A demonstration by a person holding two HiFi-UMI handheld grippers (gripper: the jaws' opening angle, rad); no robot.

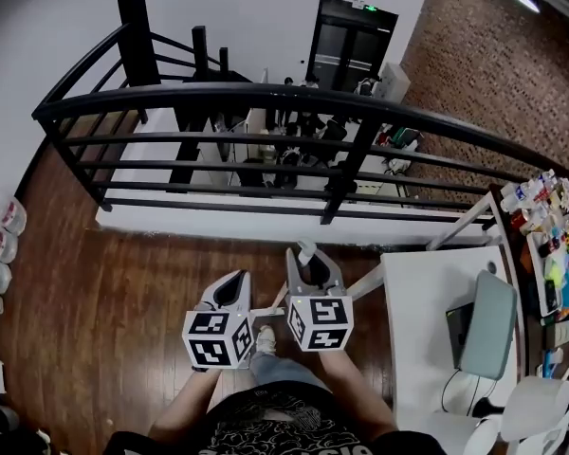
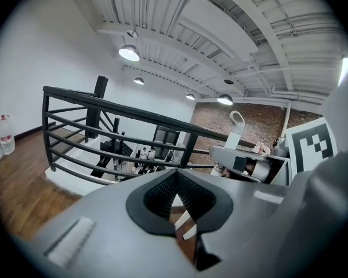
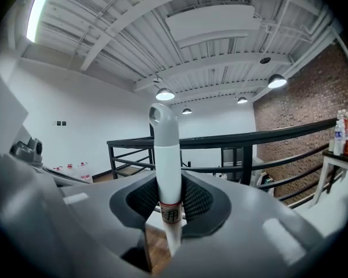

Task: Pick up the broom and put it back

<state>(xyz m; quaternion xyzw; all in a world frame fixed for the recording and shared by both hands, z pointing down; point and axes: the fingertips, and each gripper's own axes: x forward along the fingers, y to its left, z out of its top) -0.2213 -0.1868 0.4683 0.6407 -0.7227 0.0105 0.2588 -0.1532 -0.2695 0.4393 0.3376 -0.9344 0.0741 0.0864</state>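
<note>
The broom shows only as a white handle [image 3: 164, 155] with a hanging loop at its top and a red-edged label. It stands upright between the pads of my right gripper [image 3: 165, 198], which is shut on it. In the head view the handle's tip [image 1: 306, 250] pokes out above the right gripper [image 1: 310, 265], and a short stretch of it runs down-left below the jaws. My left gripper [image 1: 229, 293] sits just left of the right one, apart from the handle. Its pads [image 2: 162, 191] meet at the tip with nothing between them. The broom's head is hidden.
A black metal railing [image 1: 266, 98] runs across ahead, with a stairwell and a lower floor beyond it. A white desk [image 1: 427, 292] and a grey-green chair [image 1: 488, 325] stand to the right, beside a shelf of bottles [image 1: 550, 245]. Water bottles [image 1: 2, 245] line the left wall on the wood floor.
</note>
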